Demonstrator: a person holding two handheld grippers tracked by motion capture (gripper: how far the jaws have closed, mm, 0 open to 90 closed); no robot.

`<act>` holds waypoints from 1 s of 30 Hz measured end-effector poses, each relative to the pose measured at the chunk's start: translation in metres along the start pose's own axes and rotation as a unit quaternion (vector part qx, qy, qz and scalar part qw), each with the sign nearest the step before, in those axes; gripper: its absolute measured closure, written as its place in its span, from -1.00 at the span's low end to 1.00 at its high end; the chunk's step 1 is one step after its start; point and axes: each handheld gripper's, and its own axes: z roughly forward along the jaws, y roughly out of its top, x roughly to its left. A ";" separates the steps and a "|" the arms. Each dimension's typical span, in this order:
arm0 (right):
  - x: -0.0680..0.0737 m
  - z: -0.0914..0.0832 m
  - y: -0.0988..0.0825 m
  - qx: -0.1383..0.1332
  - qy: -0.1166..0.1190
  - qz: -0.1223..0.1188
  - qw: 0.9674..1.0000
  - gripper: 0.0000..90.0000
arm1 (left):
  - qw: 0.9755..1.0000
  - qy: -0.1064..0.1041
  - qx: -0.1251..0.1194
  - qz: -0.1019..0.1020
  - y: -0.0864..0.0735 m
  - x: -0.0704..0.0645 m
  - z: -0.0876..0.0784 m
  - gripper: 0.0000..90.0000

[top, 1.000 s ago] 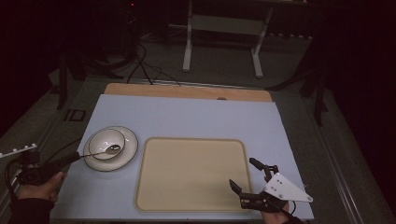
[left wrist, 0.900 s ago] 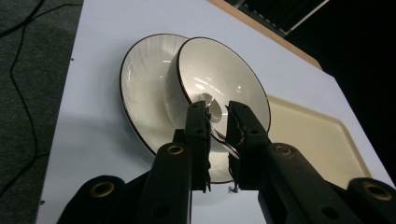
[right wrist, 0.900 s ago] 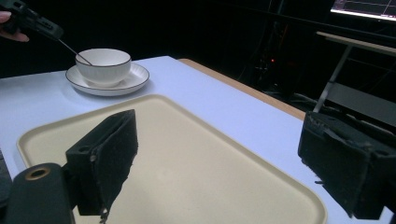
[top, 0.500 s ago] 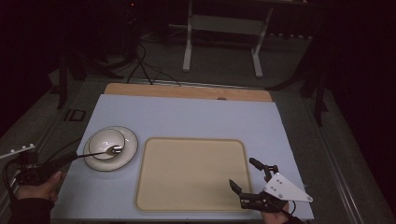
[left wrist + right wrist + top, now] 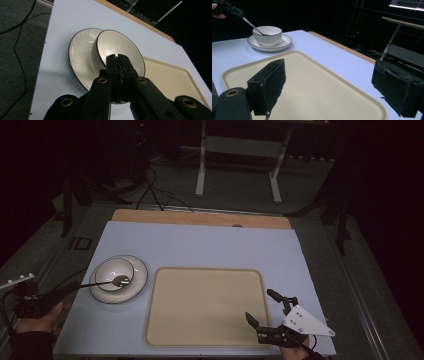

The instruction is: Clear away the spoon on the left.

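Observation:
A white bowl (image 5: pixel 111 270) stands on a white dark-rimmed plate (image 5: pixel 139 281) at the table's left. A metal spoon (image 5: pixel 102 282) rests with its head in the bowl, handle slanting out to the left. My left gripper (image 5: pixel 76 287) is shut on that handle; its jaws have just been closing on it. In the left gripper view the jaws meet in front of the bowl (image 5: pixel 117 45) and plate (image 5: pixel 80 55). My right gripper (image 5: pixel 260 305) stands open over the near right corner of the beige tray (image 5: pixel 205 305), nothing between its pads (image 5: pixel 272 80).
The beige tray (image 5: pixel 317 82) lies bare in the table's middle. A wooden strip (image 5: pixel 200 217) runs along the far edge of the pale blue tabletop (image 5: pixel 210 245). Beyond it are a metal stand (image 5: pixel 237 165) and cables on the dark floor.

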 end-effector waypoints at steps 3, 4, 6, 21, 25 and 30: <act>0.000 0.000 0.000 0.000 0.000 0.001 1.000 -0.73 | 1.000 0.001 -0.002 0.008 0.003 -0.001 -0.002 0.98; 0.000 0.000 0.000 -0.001 0.000 0.001 1.000 -0.73 | 1.000 0.001 -0.003 0.008 0.004 -0.001 -0.002 0.98; 0.000 0.000 0.000 -0.001 -0.001 0.001 1.000 -0.73 | 1.000 0.002 -0.004 0.011 0.007 -0.003 -0.004 0.98; -0.001 0.000 0.000 -0.002 0.001 0.002 1.000 -0.73 | 0.998 -0.022 0.003 0.054 0.042 -0.019 -0.020 0.98; -0.001 0.000 0.000 -0.003 0.001 0.002 1.000 -0.73 | 0.997 -0.039 0.013 0.069 0.052 -0.025 -0.020 0.98; -0.001 -0.001 0.000 -0.007 -0.001 0.004 1.000 -0.73 | 0.994 -0.057 0.033 0.086 0.060 -0.032 -0.016 0.98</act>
